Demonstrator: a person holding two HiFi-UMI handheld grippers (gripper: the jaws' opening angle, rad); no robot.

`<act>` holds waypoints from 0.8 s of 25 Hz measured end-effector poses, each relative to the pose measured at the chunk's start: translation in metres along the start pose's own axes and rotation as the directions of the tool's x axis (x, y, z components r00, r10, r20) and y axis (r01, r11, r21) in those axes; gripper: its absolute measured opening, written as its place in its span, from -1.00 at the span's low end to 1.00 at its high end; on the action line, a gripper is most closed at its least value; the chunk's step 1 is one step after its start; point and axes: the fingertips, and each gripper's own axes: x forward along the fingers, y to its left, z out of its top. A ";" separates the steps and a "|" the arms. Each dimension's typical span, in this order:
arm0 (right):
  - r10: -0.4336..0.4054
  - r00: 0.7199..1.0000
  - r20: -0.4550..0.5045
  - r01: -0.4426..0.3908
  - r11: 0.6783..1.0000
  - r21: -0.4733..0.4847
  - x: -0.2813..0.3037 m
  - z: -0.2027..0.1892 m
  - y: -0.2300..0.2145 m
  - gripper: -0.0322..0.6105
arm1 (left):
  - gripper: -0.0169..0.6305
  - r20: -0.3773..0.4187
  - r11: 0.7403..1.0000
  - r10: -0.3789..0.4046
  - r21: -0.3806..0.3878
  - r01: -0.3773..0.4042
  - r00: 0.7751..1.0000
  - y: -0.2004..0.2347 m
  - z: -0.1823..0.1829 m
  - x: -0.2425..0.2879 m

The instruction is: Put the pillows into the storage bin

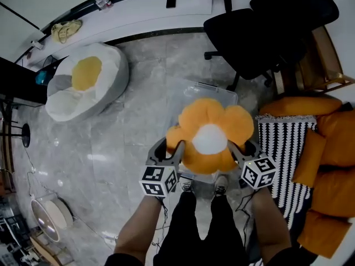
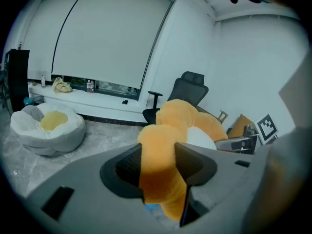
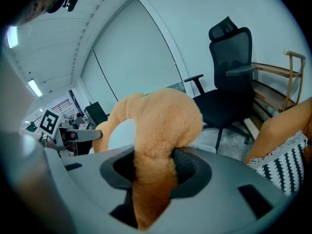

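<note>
One plush orange flower pillow, white centre, clear plastic bin below

black office chair: upright, on grey marble floor | black-and-white striped blanket: right | white window ledge: top

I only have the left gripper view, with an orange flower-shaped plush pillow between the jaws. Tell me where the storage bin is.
Observer: In the head view, the clear plastic storage bin stands on the grey floor. The orange flower-shaped plush pillow covers most of it, and its far rim shows beyond the petals.
Operator: Now report the other side's grip.
Observer: The right gripper is shut on a petal opposite the left gripper.
Operator: List the other pillows.
Observer: At the person's right lie orange cushions and a black-and-white patterned cushion.
</note>
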 end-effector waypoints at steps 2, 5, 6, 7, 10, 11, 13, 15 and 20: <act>-0.015 1.000 -0.007 0.015 1.000 0.008 0.017 -0.014 -0.008 -0.38 | -0.34 -0.009 1.000 -0.001 -0.008 0.001 1.000 0.013 -0.015 0.019; -0.035 0.999 -0.022 0.035 0.999 0.020 0.044 -0.036 -0.025 -0.38 | -0.34 -0.026 1.000 0.003 -0.015 -0.004 1.000 0.029 -0.039 0.046; -0.040 0.999 -0.027 0.041 0.999 0.023 0.052 -0.043 -0.031 -0.38 | -0.34 -0.032 1.000 0.005 -0.015 -0.005 0.999 0.034 -0.047 0.056; -0.046 0.998 -0.031 0.046 0.999 0.024 0.062 -0.050 -0.036 -0.38 | -0.34 -0.037 1.000 0.006 -0.015 -0.006 0.999 0.039 -0.055 0.064; -0.057 0.997 -0.043 0.058 0.998 0.022 0.091 -0.072 -0.051 -0.37 | -0.34 -0.048 1.000 0.013 -0.016 -0.014 0.999 0.057 -0.079 0.088; -0.060 0.997 -0.046 0.061 0.998 0.022 0.101 -0.080 -0.056 -0.37 | -0.34 -0.052 1.000 0.018 -0.017 -0.019 0.999 0.063 -0.087 0.096; -0.065 0.996 -0.056 0.066 0.997 0.025 0.119 -0.095 -0.064 -0.35 | -0.34 -0.061 0.999 0.029 -0.019 -0.030 0.998 0.075 -0.105 0.110; -0.067 0.995 -0.068 0.069 0.997 0.021 0.135 -0.108 -0.070 -0.32 | -0.34 -0.072 0.999 0.043 -0.020 -0.044 0.996 0.085 -0.120 0.119; -0.094 0.991 -0.099 0.097 0.995 0.022 0.168 -0.131 -0.087 -0.19 | -0.32 -0.091 0.998 0.068 -0.005 -0.069 0.993 0.106 -0.144 0.138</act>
